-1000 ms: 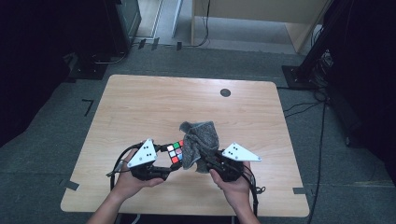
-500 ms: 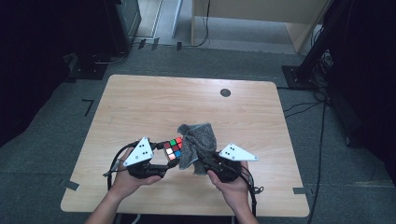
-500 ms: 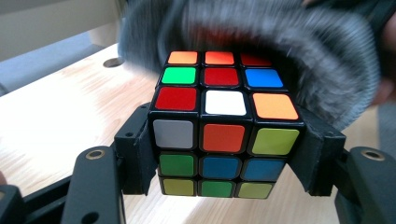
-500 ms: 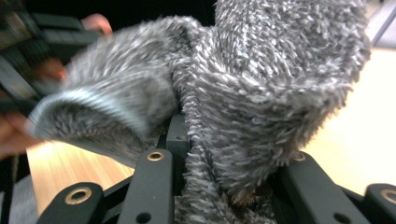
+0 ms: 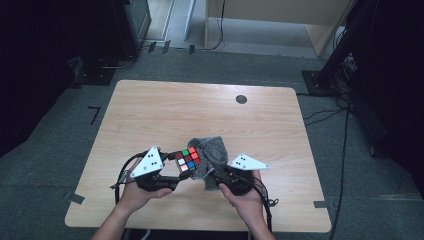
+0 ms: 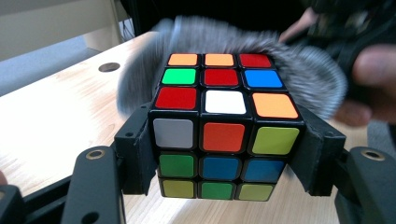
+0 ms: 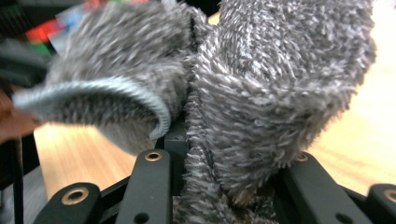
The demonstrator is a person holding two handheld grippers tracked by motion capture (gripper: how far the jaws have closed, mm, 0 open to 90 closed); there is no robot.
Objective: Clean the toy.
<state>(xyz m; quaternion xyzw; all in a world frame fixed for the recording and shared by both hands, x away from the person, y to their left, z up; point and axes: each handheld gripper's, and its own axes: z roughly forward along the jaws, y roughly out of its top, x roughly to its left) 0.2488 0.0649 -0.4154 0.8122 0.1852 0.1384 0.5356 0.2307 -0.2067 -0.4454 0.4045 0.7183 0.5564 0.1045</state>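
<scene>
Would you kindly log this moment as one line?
left hand-held gripper: shut on cube | right hand-held gripper: shut on grey cloth | cloth against cube

The grey cloth (image 7: 261, 107) hides the right gripper's (image 7: 219, 186) jaw tips and blurs at its hem

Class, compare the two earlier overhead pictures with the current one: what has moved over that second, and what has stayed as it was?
The grey cloth in the right gripper has shifted slightly against the puzzle cube, and both hands have edged a little nearer the person. The left gripper stays clamped on the cube and the right stays clamped on the cloth. The table is unchanged.
</scene>
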